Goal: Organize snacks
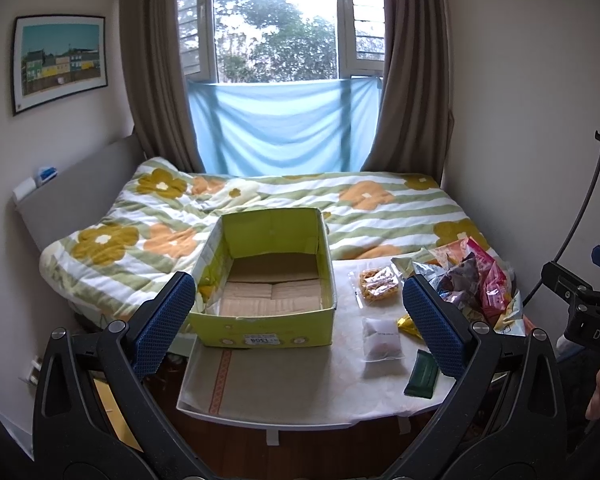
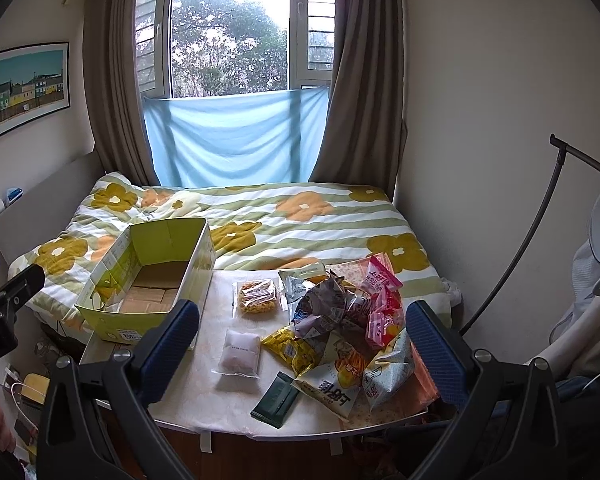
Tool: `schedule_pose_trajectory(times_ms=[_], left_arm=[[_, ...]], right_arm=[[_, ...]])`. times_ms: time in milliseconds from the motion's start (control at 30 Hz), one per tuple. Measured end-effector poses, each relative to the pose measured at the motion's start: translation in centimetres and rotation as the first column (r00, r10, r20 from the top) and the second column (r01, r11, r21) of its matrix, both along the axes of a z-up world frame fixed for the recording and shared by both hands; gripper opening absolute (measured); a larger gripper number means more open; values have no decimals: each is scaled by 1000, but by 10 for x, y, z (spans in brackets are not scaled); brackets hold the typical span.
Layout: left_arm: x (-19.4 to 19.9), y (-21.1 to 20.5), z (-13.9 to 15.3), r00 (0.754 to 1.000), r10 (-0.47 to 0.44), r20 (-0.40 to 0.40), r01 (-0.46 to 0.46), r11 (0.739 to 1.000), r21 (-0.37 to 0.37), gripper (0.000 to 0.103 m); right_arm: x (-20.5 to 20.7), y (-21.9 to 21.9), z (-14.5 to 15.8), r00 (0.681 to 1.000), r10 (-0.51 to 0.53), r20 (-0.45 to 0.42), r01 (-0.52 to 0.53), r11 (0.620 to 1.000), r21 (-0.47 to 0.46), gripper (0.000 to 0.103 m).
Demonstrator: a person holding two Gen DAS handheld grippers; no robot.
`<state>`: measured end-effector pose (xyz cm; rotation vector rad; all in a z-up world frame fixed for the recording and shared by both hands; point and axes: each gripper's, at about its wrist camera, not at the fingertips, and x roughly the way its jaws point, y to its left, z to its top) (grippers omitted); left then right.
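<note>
A: How do the tongs stand?
B: Left tongs [image 1: 299, 322] and right tongs [image 2: 303, 342] both spread wide, gripping nothing, touching nothing.
A: The snacks?
B: Snack pile [image 2: 350, 328] heaped on the worktop's [image 2: 228, 404] right side; the green box [image 2: 152, 276] sits open at the left.

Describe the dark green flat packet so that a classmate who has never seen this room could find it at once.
Start at the small white table at the foot of the flowered bed. On its near edge, just in front of the heap of snack bags, lies the dark green flat packet. It alone is dark, plain and slim.
</note>
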<state>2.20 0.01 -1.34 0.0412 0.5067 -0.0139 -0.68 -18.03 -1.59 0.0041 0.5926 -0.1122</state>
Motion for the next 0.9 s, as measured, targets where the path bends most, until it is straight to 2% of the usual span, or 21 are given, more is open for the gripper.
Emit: schedule_pose_trajectory(times_ms=[233, 567, 633, 733, 900], left_arm=[[10, -22, -10, 998, -45, -50, 44, 999, -17, 103], [49, -101, -36, 979, -147, -139, 139, 988, -68, 103], [59, -119, -44, 970, -188, -155, 180, 981, -69, 103], [77, -149, -58, 951, -246, -187, 245, 969, -31, 103], [117, -188, -87, 902, -348, -257, 357, 934, -12, 103]], right_arm=[[3, -25, -8, 999, -13, -36, 14, 1000, 26, 103], [26, -101, -35, 986, -20, -168, 29, 998, 52, 103], [34, -119, -47, 980, -27, -198, 43, 996, 77, 103], [46, -139, -68, 966, -52, -252, 85, 989, 120, 103], [66, -161, -113, 926, -108, -361, 192, 959, 207, 103]])
